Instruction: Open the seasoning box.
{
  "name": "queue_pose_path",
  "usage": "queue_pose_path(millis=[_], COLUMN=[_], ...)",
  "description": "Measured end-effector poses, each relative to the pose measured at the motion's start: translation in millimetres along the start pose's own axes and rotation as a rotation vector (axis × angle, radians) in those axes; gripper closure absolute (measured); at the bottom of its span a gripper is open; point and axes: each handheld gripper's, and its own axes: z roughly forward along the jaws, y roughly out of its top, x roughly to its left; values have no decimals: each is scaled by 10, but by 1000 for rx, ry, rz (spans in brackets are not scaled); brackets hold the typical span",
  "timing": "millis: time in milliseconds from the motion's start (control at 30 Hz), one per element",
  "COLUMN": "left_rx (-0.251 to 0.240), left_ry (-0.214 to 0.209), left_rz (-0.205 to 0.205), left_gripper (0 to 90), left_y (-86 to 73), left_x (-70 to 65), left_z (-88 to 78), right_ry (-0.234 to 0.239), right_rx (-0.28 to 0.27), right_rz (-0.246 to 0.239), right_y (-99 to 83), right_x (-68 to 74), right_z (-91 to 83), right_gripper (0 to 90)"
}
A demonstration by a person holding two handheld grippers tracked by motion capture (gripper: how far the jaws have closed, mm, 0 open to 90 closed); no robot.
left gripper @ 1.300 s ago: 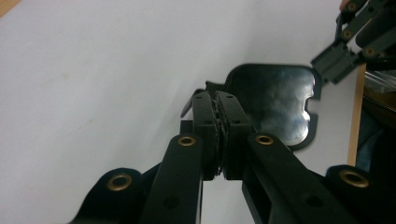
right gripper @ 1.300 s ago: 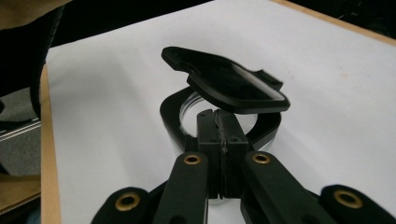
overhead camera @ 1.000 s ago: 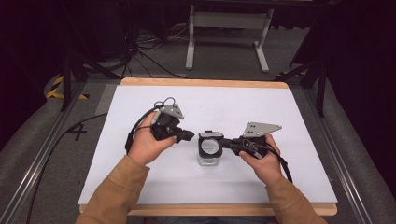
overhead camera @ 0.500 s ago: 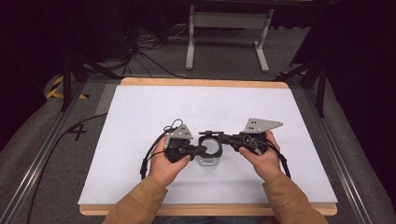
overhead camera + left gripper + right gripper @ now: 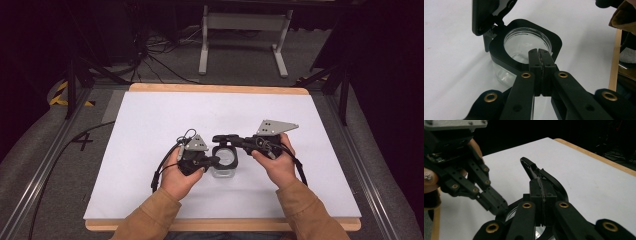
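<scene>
Two hand-held grippers: left hand-held gripper [image 5: 216, 160] and right hand-held gripper [image 5: 227, 138] meet at one jar.
High view, jar: one clear glass jar [image 5: 223, 172] with a black square collar, standing near the middle of the white tabletop [image 5: 150, 125].
High view, lid: one black flip lid [image 5: 226, 137], hinged open at the jar's far side.
High view, hands: two, tan sleeves, one gripper each.
Left gripper view, jaws: left hand-held gripper [image 5: 539, 56] pressed together, nothing between, tips over the collar's near edge.
Left gripper view, jar: round glass mouth [image 5: 524, 41] open, lid [image 5: 486, 15] raised.
Right gripper view, jaws: right hand-held gripper [image 5: 541, 185] clamped on the upright lid [image 5: 530, 167].
Right gripper view, other tool: left hand-held gripper [image 5: 496, 205] tips at the collar.
</scene>
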Motion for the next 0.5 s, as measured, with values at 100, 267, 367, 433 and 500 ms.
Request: queue_pose_path(millis=[100,267,367,433,500], left_rx=[21,35,32,35,32], left_ry=[-4,-1,-3,0,3], left_rz=[8,23,24,32,32], left_gripper=[900,900,900,900,900], left_y=[23,44,43,44,43], left_x=[-2,-33,-29,-32,-37], left_z=[-1,10,13,11,13], right_ry=[-21,-56,-66,-82,-94], right_rx=[-5,-5,-3,-4,2], right_rz=[11,28,43,54,58], right_y=[42,81,84,89,91], right_x=[-45,-117,-159,-192,-203], right_z=[58,129,155,184,207], right_gripper=[900,900,900,900,900])
